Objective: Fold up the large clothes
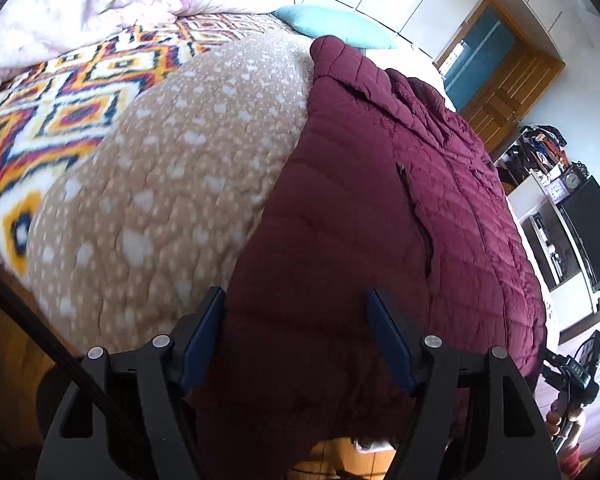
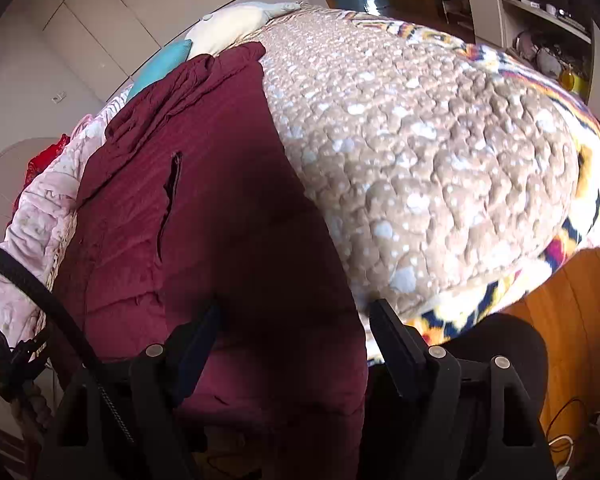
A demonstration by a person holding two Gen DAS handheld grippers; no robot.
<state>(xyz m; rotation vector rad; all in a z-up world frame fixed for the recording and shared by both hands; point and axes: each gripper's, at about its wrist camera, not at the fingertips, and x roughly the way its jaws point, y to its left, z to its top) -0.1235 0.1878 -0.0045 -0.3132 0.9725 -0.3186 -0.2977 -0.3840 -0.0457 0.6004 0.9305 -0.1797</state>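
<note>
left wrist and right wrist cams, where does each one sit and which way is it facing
Left wrist: sits on the left gripper, angled down at the maroon quilted jacket on the tan spotted blanket; its open fingers show.
Right wrist: sits on the right gripper, angled down at the jacket's near edge; its open fingers show.
Shared: jacket, blanket, teal pillow.

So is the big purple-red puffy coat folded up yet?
Not fully: the maroon quilted coat lies long along the spotted beige blanket, its slit pocket showing. One long side may already be turned in; I cannot tell.
</note>
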